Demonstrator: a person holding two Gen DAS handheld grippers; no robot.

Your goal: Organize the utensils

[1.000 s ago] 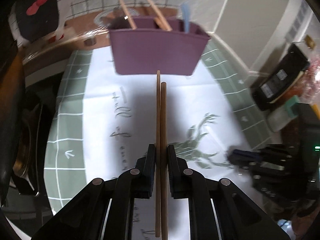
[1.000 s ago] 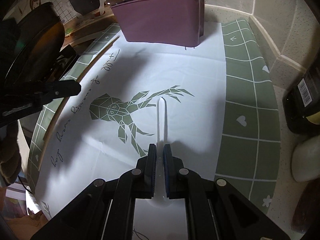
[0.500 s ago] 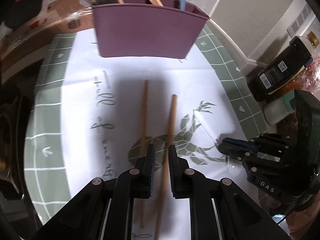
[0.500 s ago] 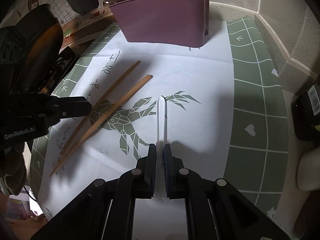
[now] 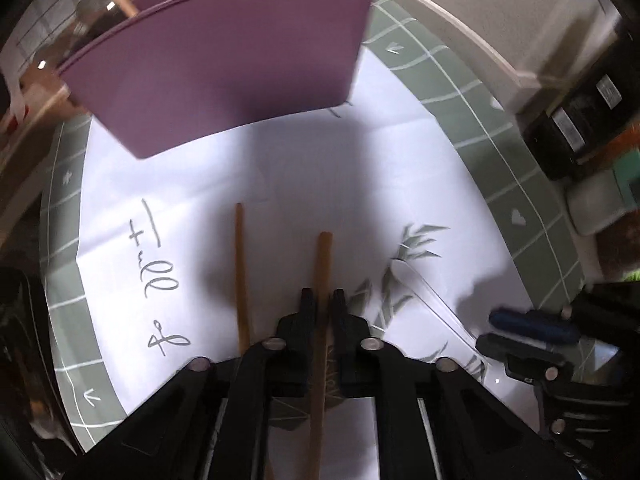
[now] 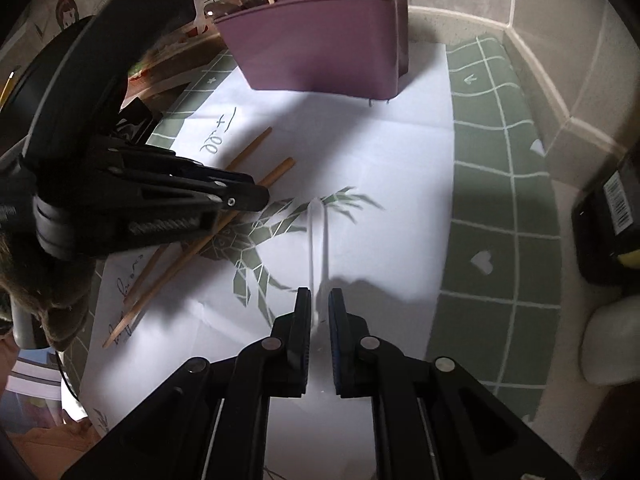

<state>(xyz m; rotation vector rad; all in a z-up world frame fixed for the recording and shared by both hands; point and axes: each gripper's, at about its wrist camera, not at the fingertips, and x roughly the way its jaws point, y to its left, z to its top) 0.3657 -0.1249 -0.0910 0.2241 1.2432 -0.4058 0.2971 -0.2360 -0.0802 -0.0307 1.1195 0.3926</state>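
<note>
Listing near to far, left wrist view first. Left gripper [image 5: 323,298]: jaws pressed together on one wooden chopstick [image 5: 322,264], which runs between the pads and out ahead of them. Second chopstick [image 5: 241,276]: loose on the white printed mat [image 5: 168,184], just left of the held one, roughly parallel and apart from it. Clear plastic spoon [image 5: 424,288]: lying on the mat to the right, its handle running toward the right gripper [image 5: 516,334], seen here from the side at the right edge. Purple utensil holder [image 5: 224,76]: upright at the far end of the mat, wooden sticks and a blue handle showing above its rim. Dark bottles [image 5: 576,120]: far right, blurred.

Right wrist view. The right gripper's jaws are opening; the spoon's clear handle sits in the gap, with space visible on either side of it and the pads off it. The spoon's [image 6: 318,240] bowl end lies ahead on the mat's green deer print. This view alone shows the full length of both chopsticks, crossing diagonally under the left gripper at the left, and the holder's [image 6: 320,44] separate side compartment at its right end. The left wrist view alone shows the pinch on the chopstick; from here the left gripper's body hides that contact.
</note>
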